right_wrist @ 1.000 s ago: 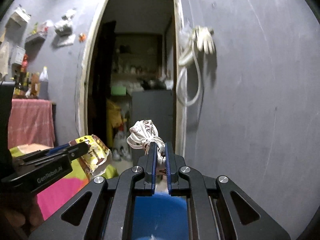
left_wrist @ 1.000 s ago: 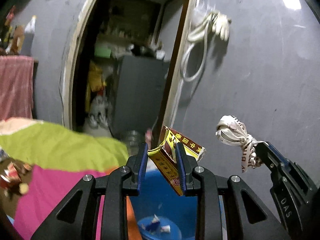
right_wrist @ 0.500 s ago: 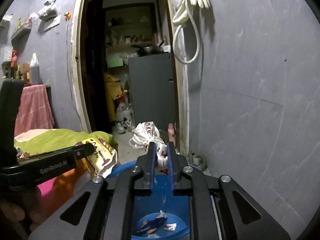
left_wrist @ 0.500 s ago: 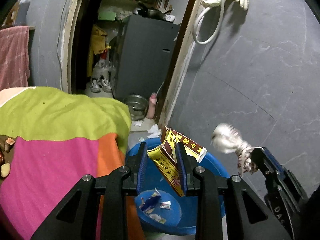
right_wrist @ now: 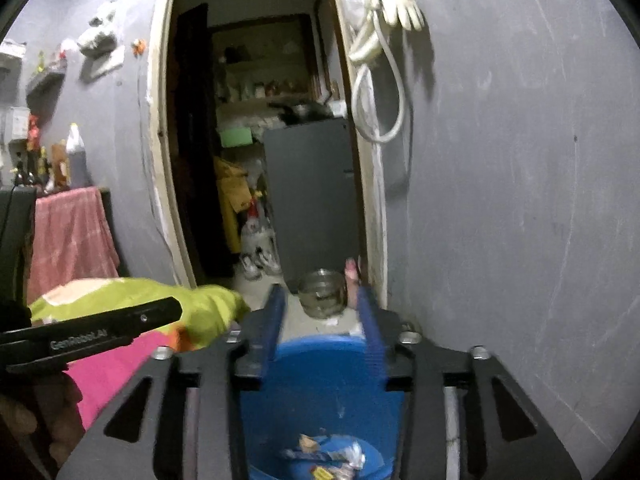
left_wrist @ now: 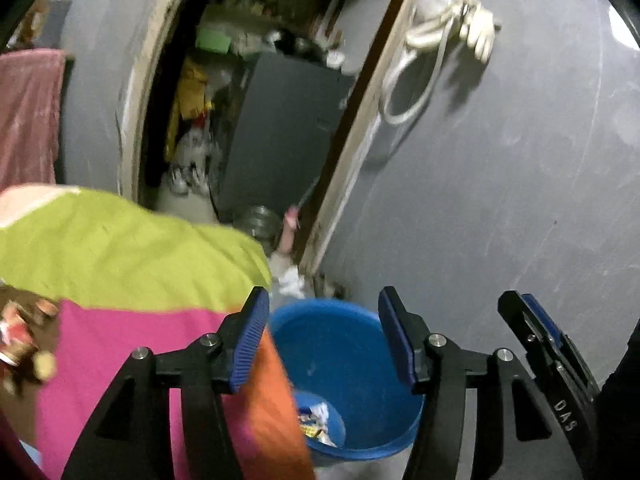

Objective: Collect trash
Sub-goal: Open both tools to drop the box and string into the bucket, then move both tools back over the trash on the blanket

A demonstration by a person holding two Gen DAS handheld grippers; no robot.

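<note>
My left gripper [left_wrist: 321, 312] hangs over a blue bucket [left_wrist: 344, 352]. Its jaws are opening and nothing is between the blue pads. Crumpled wrappers [left_wrist: 318, 424] lie at the bucket's bottom. My right gripper [right_wrist: 321, 304] is above the same bucket [right_wrist: 320, 384], jaws opening and empty, with the trash pile [right_wrist: 328, 456] below it. The right gripper [left_wrist: 520, 308] shows side-on at the right of the left wrist view. The left gripper [right_wrist: 120, 324] shows side-on at the left of the right wrist view. More scraps [left_wrist: 24, 336] lie on the bed cover [left_wrist: 120, 248].
The bucket stands between the green, pink and orange bed cover and a grey wall [left_wrist: 500, 200]. Behind it a doorway opens onto a grey cabinet [right_wrist: 312, 192] and a steel pot [right_wrist: 322, 294]. A hose and glove [left_wrist: 440, 28] hang on the wall.
Both grippers have opened. The yellow-red wrapper has left the left jaws and the knotted white bag has left the right jaws. The bucket's bottom holds more trash.
</note>
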